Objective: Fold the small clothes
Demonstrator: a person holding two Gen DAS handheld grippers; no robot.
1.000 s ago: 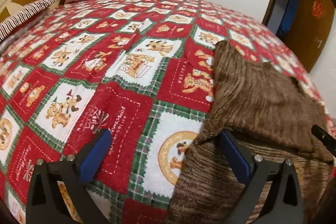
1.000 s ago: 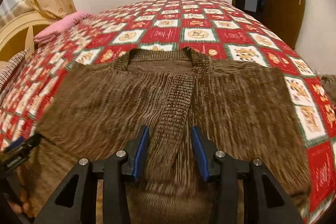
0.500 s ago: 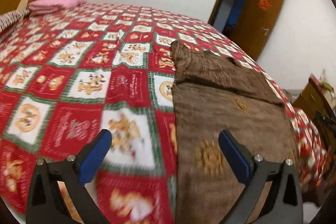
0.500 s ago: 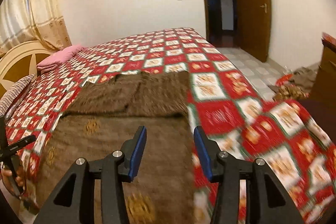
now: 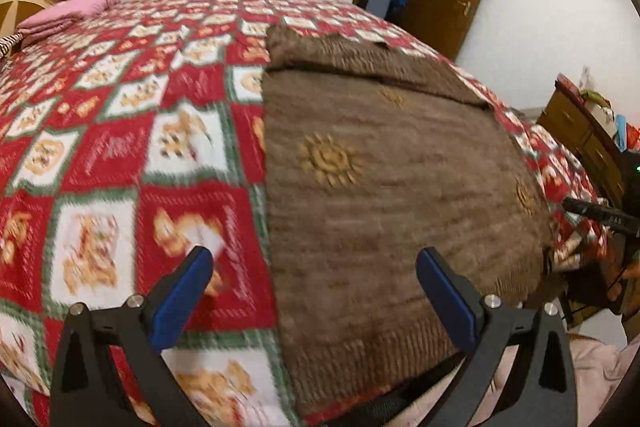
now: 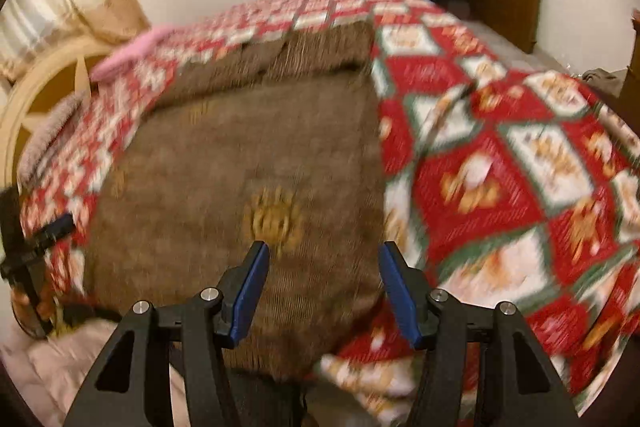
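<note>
Fingers (image 6: 256, 283) now clear of sweater (image 6: 240, 163)

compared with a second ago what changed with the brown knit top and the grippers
The brown knit top lay opened out; now it is folded narrower, its sun-patterned side up. The right hand-held gripper has pulled back toward the bed's near edge, jaws opening and empty. The left hand-held gripper stayed open. The quilt and pink pillow are unchanged.

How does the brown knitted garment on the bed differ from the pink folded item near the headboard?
The brown knitted garment lies spread wide at the near edge of the bed, while the pink folded item sits as a small stack at the far end. The garment is dark brown with golden sun-like motifs; the pink item looks plain. Both rest on the red patterned bedspread.
</note>
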